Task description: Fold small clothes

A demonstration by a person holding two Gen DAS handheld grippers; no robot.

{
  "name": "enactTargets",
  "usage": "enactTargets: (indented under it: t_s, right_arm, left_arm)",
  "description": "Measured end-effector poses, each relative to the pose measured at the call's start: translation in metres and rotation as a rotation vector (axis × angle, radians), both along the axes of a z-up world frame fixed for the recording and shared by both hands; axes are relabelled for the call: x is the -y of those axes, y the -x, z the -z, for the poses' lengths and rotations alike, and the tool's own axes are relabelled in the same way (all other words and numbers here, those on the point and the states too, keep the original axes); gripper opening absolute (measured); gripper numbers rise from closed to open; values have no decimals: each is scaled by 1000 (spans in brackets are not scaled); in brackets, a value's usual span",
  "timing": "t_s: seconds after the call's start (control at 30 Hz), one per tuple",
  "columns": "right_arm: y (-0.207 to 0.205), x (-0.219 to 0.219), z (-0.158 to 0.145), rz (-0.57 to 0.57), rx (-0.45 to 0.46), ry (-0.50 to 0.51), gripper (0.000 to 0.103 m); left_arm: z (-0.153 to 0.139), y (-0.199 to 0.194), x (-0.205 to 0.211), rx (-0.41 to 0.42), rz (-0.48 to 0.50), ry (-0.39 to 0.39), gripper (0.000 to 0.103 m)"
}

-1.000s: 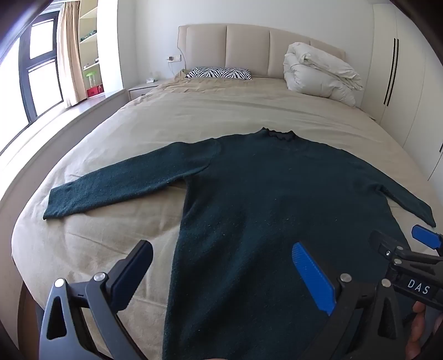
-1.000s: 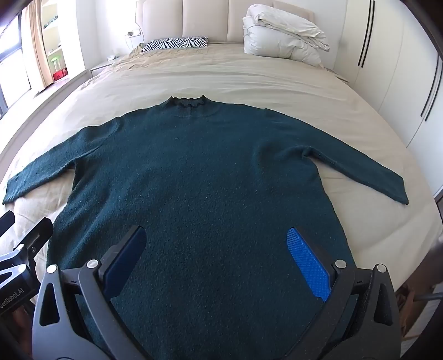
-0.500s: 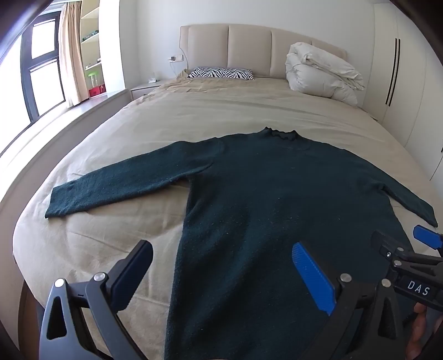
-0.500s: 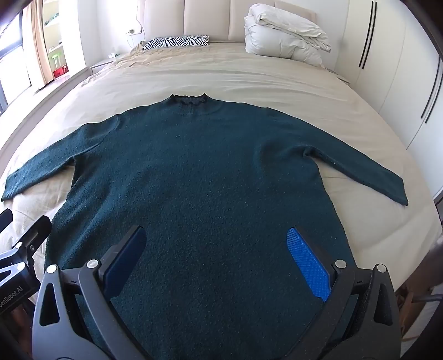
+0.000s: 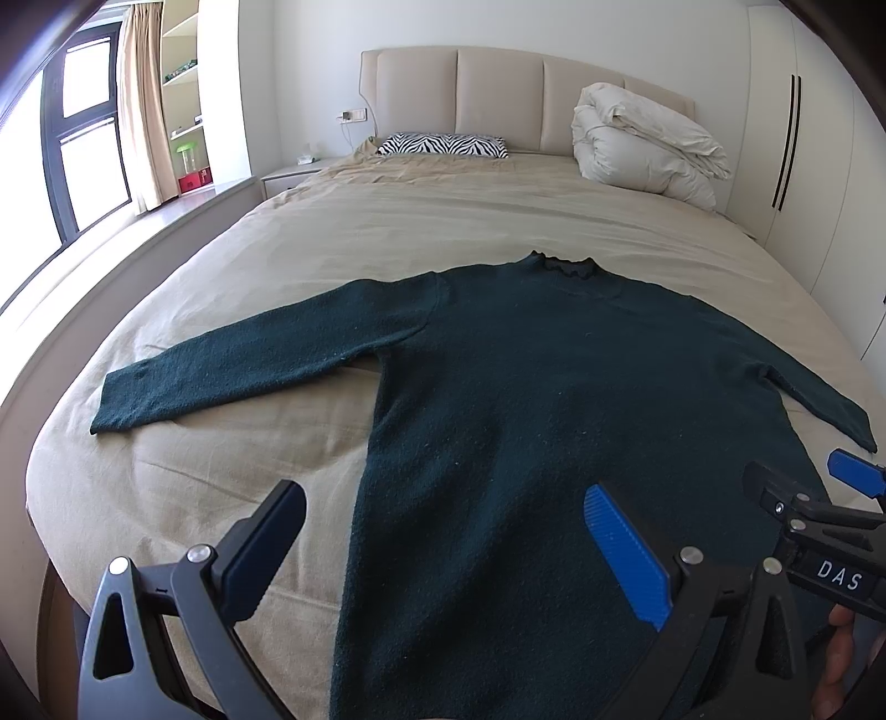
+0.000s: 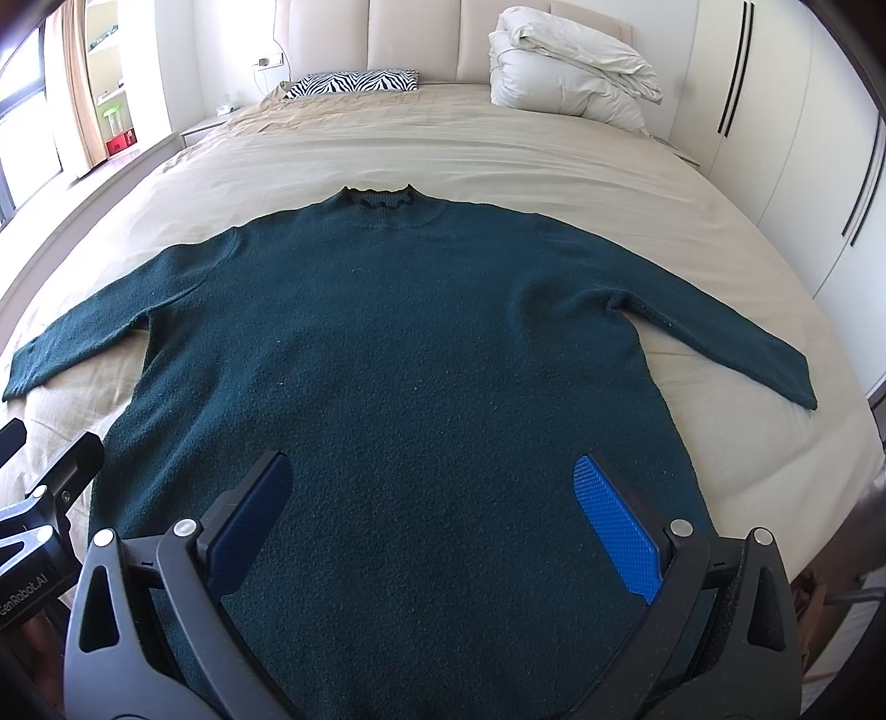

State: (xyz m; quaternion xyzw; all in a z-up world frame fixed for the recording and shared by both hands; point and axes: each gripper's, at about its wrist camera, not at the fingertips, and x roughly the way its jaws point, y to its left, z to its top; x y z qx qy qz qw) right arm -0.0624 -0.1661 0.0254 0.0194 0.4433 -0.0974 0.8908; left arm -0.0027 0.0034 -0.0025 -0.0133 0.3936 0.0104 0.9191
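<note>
Between the spread fingers of the left gripper [image 5: 443, 545] lies the lower left side of a dark green sweater [image 5: 554, 399], with nothing pinched; its left finger [image 5: 260, 548] hangs over bare beige bedsheet [image 5: 183, 498], its right finger [image 5: 626, 554] over the knit. The right gripper [image 6: 437, 520] is likewise wide apart and empty, both blue pads above the sweater's lower body.

Beyond the fingertips the sweater lies flat, front up, on the bed, both sleeves stretched outward and the frilled collar [image 6: 376, 199] pointing away toward the headboard [image 6: 415, 33].

Only the left wrist view shows the whole left sleeve [image 5: 249, 365] to its cuff with open sheet around it, and the right gripper entering at the right edge with part of a hand [image 5: 841, 648] below it. Only the right wrist view shows the full right sleeve [image 6: 720, 332] down to its cuff near the bed's edge, and the left gripper's black body at the left edge.

Farther off, past the collar, a zebra-striped pillow [image 5: 443, 145] lies to the left and a folded white duvet [image 5: 642, 149] to the right, both against the headboard. A window with a curtain [image 5: 138, 105] stands far left, white wardrobe doors [image 6: 803, 138] far right.

Readable writing: "DAS" on the right gripper in the left wrist view, and "enRobot.AI", cut off at the frame edge, on the left gripper in the right wrist view.
</note>
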Motion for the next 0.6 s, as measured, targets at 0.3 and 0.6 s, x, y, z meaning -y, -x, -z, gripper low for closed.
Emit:
enactTargets:
  t_s: [0.3,0.6]
  right_arm:
    - [0,0,1,1,-1,0,103]
    - [0,0,1,0,-1,1,103]
  left_arm:
    - [1,0,-1,-1,0,0,103]
    - [1,0,-1,-2,0,0,103]
